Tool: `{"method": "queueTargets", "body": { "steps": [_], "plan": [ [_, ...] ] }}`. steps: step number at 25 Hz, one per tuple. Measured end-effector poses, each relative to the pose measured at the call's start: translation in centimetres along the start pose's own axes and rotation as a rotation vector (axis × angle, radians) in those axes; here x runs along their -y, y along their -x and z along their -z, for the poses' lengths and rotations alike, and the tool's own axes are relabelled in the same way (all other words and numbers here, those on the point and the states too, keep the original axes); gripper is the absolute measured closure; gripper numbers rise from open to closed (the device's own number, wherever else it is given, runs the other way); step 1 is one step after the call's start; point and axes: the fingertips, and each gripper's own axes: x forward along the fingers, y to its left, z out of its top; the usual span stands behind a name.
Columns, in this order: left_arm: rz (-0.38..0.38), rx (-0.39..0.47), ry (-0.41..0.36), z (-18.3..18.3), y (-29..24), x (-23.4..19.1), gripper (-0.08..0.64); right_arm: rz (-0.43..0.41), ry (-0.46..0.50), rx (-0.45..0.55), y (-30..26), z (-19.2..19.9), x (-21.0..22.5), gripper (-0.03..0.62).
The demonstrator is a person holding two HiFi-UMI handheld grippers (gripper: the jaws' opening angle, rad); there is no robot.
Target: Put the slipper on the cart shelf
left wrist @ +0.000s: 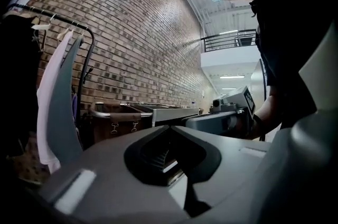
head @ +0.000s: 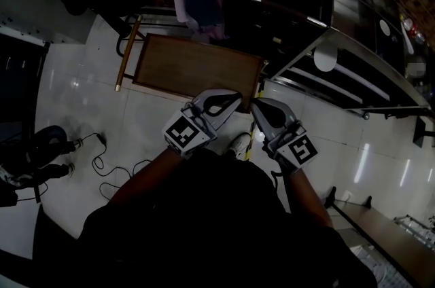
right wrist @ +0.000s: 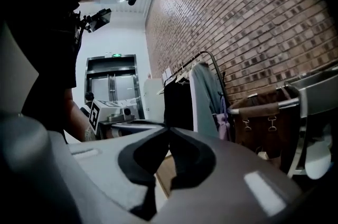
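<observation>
Slipper: one is seen on the one cart, long axis near-to-far, heading unclear. Left gripper and right gripper: jaws closed, nothing held.

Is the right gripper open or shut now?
Shut. In its own view, the tips of the right gripper touch each other, with nothing held between them.

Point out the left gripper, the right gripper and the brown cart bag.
left gripper (head: 238, 97): head view, shut tips.
right gripper (head: 254, 105): head view, shut tips.
brown cart bag (right wrist: 260, 133): right gripper view, front panel.
</observation>
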Motion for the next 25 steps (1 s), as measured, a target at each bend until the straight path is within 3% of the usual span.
{"method": "queueTargets", "body": {
  "steps": [3,9,25],
  "plan": [
    [0.035,0.002,0.018,-0.2,1.3,-0.7,0.557,0.010,0.009,0.001,-1.7,-0.3,-1.0,0.589],
    [0.116,0.031,-0.027,-0.3,3.9,-1.7,0.557,0.076,0.014,-0.011,-4.8,-0.3,-3.3,0.589],
    [0.115,0.022,-0.019,-0.4,7.3,-4.1,0.557,0.113,0.034,0.001,-8.0,-0.7,-5.2,0.589]
  ]
}}
